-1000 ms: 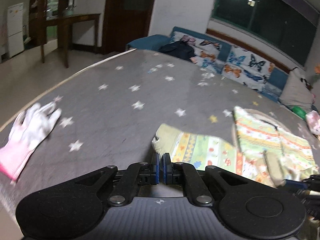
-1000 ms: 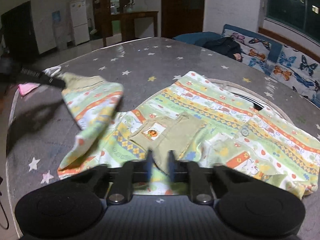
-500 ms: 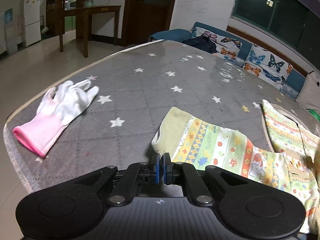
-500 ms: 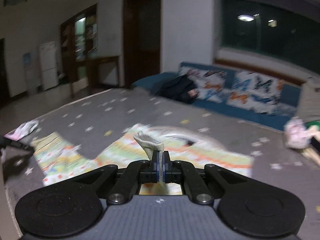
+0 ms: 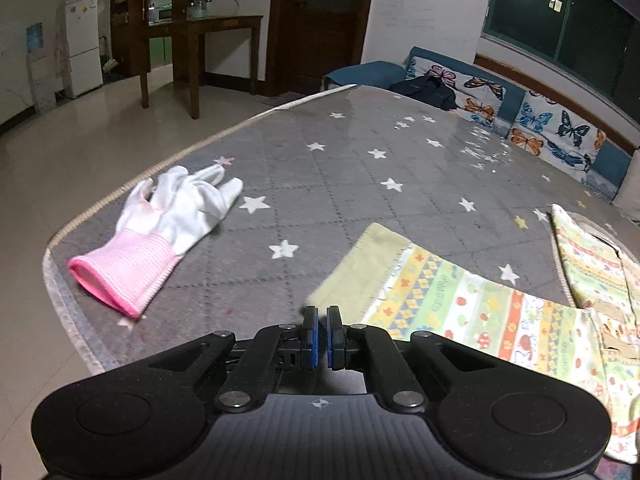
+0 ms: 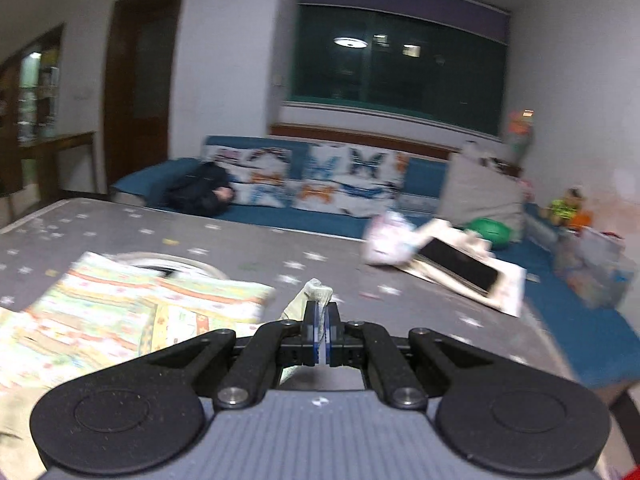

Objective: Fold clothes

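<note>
A child's top printed in green, yellow and orange bands lies on the grey star-patterned mat [image 5: 360,176]. Its sleeve [image 5: 460,304] stretches flat towards my left gripper [image 5: 320,318]. That gripper is shut, with the olive cuff's near corner [image 5: 352,264] at its tips. The top's body [image 5: 592,256] lies at the right. In the blurred right wrist view the top [image 6: 120,308] spreads at the left. My right gripper [image 6: 321,320] is shut on a pale olive bit of its edge [image 6: 316,292], which sticks up above the tips.
A white glove with a pink cuff [image 5: 160,232] lies near the mat's left edge. A sofa with butterfly cushions [image 6: 320,184] and a dark jacket [image 6: 200,196] runs along the far side. A tilted flat box [image 6: 464,272] and a pink-white bundle [image 6: 384,240] sit at the right.
My right gripper closed on the top's edge, then swung up and to the right with it. My left gripper drew the sleeve out flat, and the glove now appears nearer.
</note>
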Action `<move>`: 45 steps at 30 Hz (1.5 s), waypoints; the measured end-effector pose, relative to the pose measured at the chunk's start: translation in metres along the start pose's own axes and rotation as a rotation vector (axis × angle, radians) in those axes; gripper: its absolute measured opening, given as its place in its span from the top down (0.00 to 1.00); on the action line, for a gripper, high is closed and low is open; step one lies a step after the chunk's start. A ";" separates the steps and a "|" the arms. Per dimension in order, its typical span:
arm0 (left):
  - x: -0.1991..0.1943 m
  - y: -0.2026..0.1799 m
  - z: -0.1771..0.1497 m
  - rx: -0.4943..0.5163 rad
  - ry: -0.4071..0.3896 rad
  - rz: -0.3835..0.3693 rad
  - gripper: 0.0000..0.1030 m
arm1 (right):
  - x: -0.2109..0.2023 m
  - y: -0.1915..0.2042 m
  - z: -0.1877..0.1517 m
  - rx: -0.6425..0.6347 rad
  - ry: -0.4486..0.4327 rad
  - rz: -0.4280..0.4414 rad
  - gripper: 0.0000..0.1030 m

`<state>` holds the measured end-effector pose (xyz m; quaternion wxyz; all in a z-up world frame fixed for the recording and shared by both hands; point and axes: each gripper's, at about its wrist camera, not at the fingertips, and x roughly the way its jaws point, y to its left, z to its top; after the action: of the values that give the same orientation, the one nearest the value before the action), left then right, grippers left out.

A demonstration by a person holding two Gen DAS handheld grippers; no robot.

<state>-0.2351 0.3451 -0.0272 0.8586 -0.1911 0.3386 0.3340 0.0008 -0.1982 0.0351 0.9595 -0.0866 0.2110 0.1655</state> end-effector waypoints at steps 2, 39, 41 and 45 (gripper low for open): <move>0.001 0.001 0.000 0.004 0.007 0.011 0.96 | 0.000 -0.018 -0.009 0.027 0.018 -0.054 0.98; -0.025 -0.101 -0.010 0.212 0.038 -0.283 0.93 | 0.011 0.009 -0.053 -0.028 0.205 0.091 0.59; -0.028 -0.120 -0.015 0.249 0.048 -0.341 0.92 | 0.011 0.035 -0.051 -0.069 0.209 0.184 0.53; -0.034 -0.161 -0.029 0.324 0.072 -0.445 0.90 | 0.010 0.087 -0.049 -0.150 0.216 0.333 0.49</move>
<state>-0.1536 0.2003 -0.0072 0.9176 -0.1326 0.3677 0.0716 -0.0398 -0.1257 -0.0212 0.8815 -0.1388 0.3114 0.3266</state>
